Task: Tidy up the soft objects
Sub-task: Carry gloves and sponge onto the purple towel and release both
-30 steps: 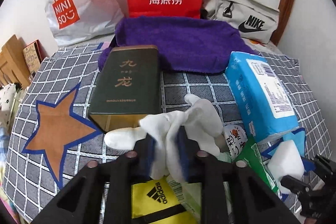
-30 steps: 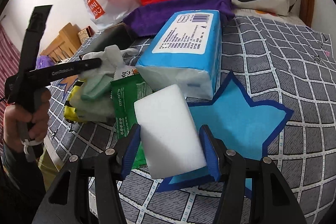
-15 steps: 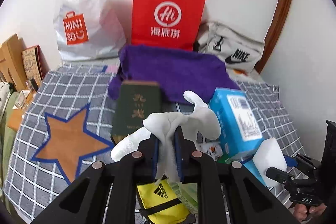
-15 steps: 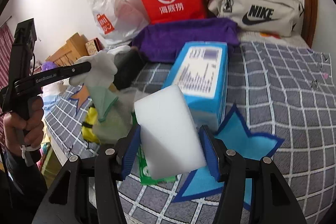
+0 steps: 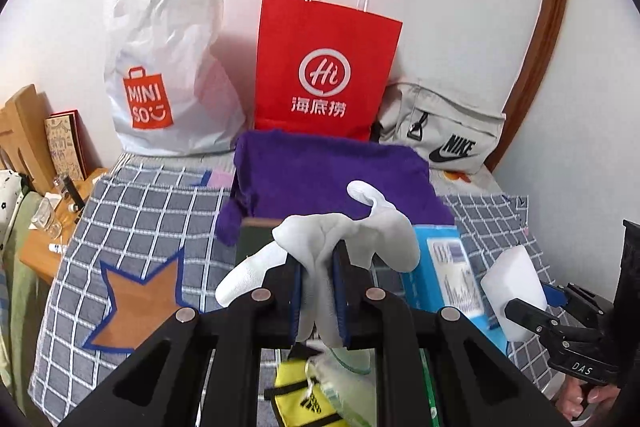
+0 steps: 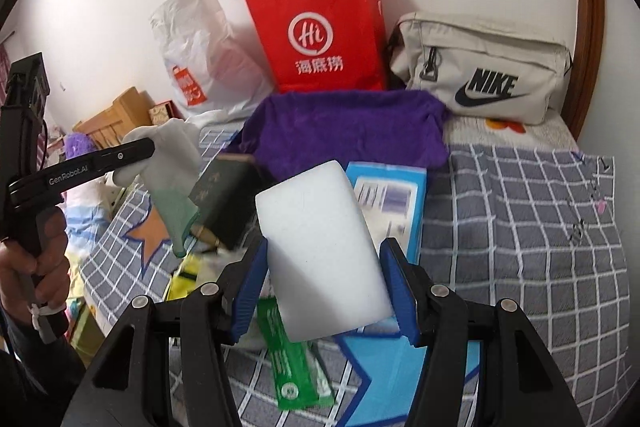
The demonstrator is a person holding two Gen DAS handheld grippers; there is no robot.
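Soft things lie heaped on the checked bedspread (image 6: 540, 227): a purple towel (image 6: 352, 131) spread below the red paper bag (image 6: 320, 27), then a blue tissue pack (image 6: 392, 203). Lifted above the bed, a white sponge block (image 6: 324, 263) sits squeezed between the right tongs (image 6: 326, 291). Smaller, a white glove (image 5: 340, 239) with a pale green cuff hangs pinched in the left tongs (image 5: 318, 297).
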